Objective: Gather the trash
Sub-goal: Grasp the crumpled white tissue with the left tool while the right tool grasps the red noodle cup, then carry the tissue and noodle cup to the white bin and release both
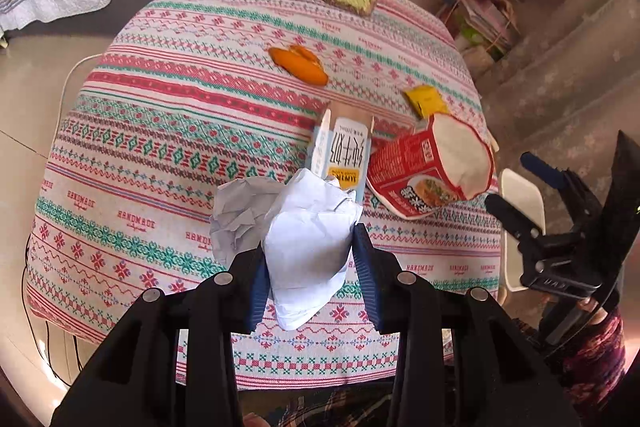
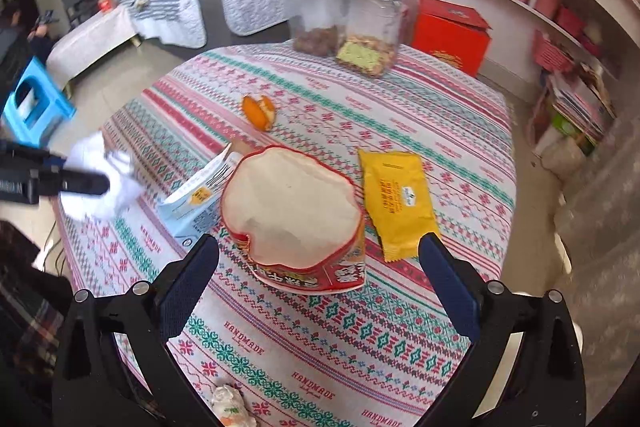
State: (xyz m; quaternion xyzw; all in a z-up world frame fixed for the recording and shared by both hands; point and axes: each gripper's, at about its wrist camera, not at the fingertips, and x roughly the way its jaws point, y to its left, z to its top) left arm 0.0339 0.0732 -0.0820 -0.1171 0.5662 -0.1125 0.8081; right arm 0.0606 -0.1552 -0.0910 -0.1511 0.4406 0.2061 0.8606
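Crumpled white paper (image 1: 308, 251) sat pinched between the blue pads of the left hand-held gripper (image 1: 310, 267), lifted just above the near part of the table (image 1: 132, 155). A second crumpled wad (image 1: 236, 215) lay just to its left. Beyond them lay a milk carton (image 1: 344, 151) on its side, touching a crushed red noodle cup (image 1: 432, 167) to its right. The right hand-held gripper (image 2: 320, 283) hung spread wide over that cup (image 2: 296, 215), its pads clear of it on both sides. A yellow wrapper (image 2: 396, 203) lay just right of the cup, orange peel (image 2: 260, 111) farther back, and two black-lidded jars (image 2: 348, 19) stood at the far edge.
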